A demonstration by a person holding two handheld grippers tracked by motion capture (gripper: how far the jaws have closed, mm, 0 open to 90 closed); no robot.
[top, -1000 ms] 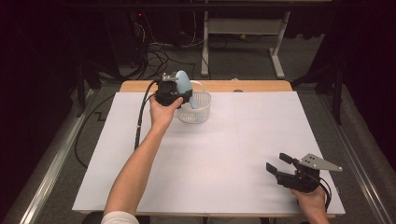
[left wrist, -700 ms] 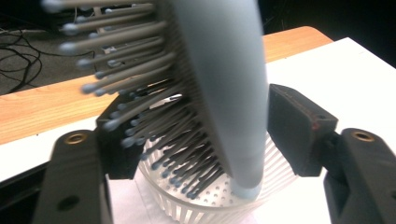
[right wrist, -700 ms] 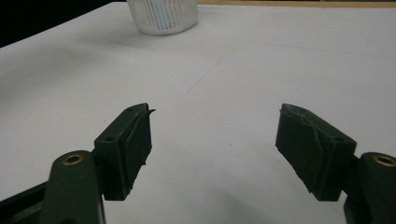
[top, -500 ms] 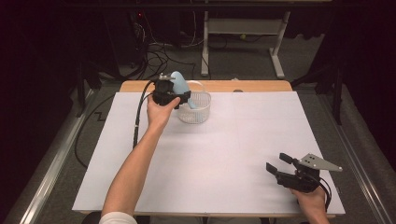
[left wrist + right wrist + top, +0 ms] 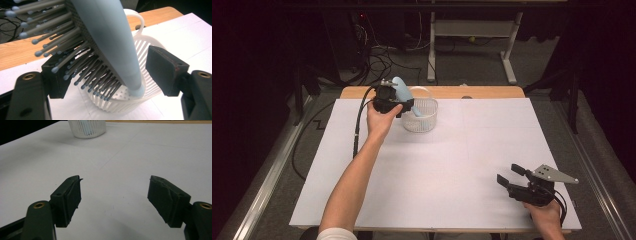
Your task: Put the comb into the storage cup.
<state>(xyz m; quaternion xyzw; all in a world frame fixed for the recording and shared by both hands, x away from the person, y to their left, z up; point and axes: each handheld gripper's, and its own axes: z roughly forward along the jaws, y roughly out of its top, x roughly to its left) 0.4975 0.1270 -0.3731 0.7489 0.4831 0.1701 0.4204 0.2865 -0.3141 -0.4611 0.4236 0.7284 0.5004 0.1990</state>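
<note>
The left gripper (image 5: 107, 75) is over the white basket (image 5: 421, 116), which stands near the far edge of the white tabletop (image 5: 452, 165), toward its far left corner. Its jaws have just been opening, and the light blue hairbrush (image 5: 110, 42) stands between them. In the left gripper view the pad on one side is clearly apart from the handle; on the other side the bristles seem to lean on the pad, so I judge the brush is released, not clamped.

The placing looks almost finished: the handle end of the brush is down inside the basket, on its perforated bottom, while the head sticks out above the rim, tilted. What is left, I think, is only to draw the gripper away without tipping the brush.

The brush has a smooth pale blue back and grey bristles with small round tips.

The right gripper (image 5: 515, 181) waits with spread jaws, holding nothing, near the near right corner of the tabletop.
</note>
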